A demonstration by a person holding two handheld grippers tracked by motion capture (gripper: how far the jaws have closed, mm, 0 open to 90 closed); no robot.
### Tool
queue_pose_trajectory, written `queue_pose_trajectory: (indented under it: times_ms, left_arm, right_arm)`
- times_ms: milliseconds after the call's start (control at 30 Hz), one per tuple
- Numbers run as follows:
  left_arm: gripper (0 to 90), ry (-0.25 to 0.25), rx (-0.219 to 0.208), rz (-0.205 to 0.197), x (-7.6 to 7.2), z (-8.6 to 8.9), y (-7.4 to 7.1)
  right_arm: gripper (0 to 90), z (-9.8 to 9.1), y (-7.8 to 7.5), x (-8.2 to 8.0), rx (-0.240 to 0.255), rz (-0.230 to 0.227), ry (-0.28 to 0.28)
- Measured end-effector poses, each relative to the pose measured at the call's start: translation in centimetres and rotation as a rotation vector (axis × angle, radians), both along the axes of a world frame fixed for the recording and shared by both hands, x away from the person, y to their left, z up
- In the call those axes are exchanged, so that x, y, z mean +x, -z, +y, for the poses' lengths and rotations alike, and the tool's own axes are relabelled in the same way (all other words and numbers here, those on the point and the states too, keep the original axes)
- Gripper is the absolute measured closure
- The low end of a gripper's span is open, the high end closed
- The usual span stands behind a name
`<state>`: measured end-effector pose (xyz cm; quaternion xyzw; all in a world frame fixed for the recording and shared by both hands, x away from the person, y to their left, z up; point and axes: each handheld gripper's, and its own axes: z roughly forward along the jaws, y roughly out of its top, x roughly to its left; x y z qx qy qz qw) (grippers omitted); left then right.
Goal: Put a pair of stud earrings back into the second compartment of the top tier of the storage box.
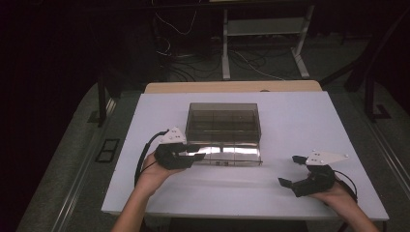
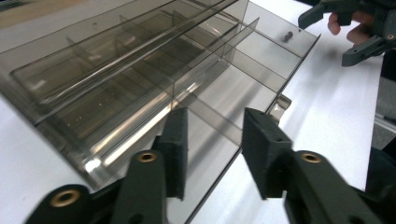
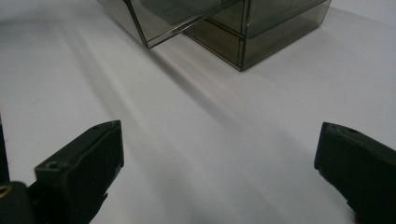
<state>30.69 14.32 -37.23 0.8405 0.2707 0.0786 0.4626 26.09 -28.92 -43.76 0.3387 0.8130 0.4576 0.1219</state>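
Note:
A smoky clear plastic drawer box point(image 1: 223, 121) stands in the middle of the white table point(image 1: 300, 121). Its bottom drawer point(image 1: 232, 155) is pulled out toward me; dividers split it into compartments point(image 2: 233, 88). My left gripper point(image 1: 198, 152) is at the drawer's front left corner. In the left gripper view its jaws point(image 2: 215, 140) stand apart on either side of the drawer's front wall, with the pads not pressing on it. A small dark item point(image 2: 286, 35) lies in the drawer's far compartment. My right gripper point(image 1: 289, 170) rests on the table at the right, open wide with nothing between its jaws point(image 3: 219, 149).
Behind the white table lies a wooden tabletop edge point(image 1: 232, 87). Farther back, a white metal frame point(image 1: 226, 48) and loose cables point(image 1: 251, 60) sit on the floor. Bare table surface point(image 3: 187, 107) stretches between the right gripper and the box point(image 3: 261, 32).

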Motion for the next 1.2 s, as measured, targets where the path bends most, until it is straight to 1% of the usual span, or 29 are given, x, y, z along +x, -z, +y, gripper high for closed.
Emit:
queue_pose_trajectory:
  times_ms: [167,233,467,567,733,867,900,933,1000,1033,1100,1200]
  left_arm:
    - [51.7,-0.022,-0.044,0.001,-0.2,1.6,0.1]
    - [48.3,-0.025,-0.057,-0.007,-0.4,2.4,0.0]
    - [34.6,-0.051,-0.066,-0.041,-1.2,3.8,0.2]
    - [29.5,-0.055,-0.053,-0.048,-1.5,4.1,0.5]
    - [22.0,-0.056,-0.054,-0.060,-1.7,4.3,1.3]
    - [15.9,-0.063,-0.059,-0.047,-1.9,4.4,2.2]
    - [15.5,-0.063,-0.055,-0.042,-2.0,4.3,2.5]
    - [13.7,-0.063,-0.054,-0.043,-2.1,4.3,2.7]
    - [12.9,-0.058,-0.048,-0.047,-2.3,4.2,3.3]
    - [11.3,-0.060,-0.053,-0.049,-2.4,4.2,3.5]
    - [6.6,-0.061,-0.047,-0.052,-2.5,4.0,4.0]
    - [1.5,-0.063,-0.032,-0.058,-2.5,3.7,4.4]
  right_arm:
    - [1.0,0.1,0.1,0.0,-0.003,0.005,0.001]
    - [1.0,0.1,0.1,0.0,-0.002,0.004,0.003]
    - [1.0,0.0,0.1,0.1,-0.001,0.007,0.004]
    - [1.0,0.0,0.1,0.1,0.001,0.007,0.004]
    - [1.0,0.0,0.1,0.0,0.000,0.005,0.002]
    - [1.0,-0.1,0.1,0.0,-0.001,0.005,0.005]
    - [1.0,-0.1,0.0,0.0,0.000,0.006,0.007]
    - [0.9,-0.1,0.0,0.0,0.001,0.006,0.008]
    - [1.0,-0.1,0.0,0.0,-0.001,0.006,0.007]
    - [1.0,0.0,0.1,0.0,-0.002,0.006,0.006]
    - [1.0,-0.1,0.1,0.0,-0.003,0.007,0.005]
    - [1.0,-0.1,0.1,0.0,0.000,0.008,0.010]
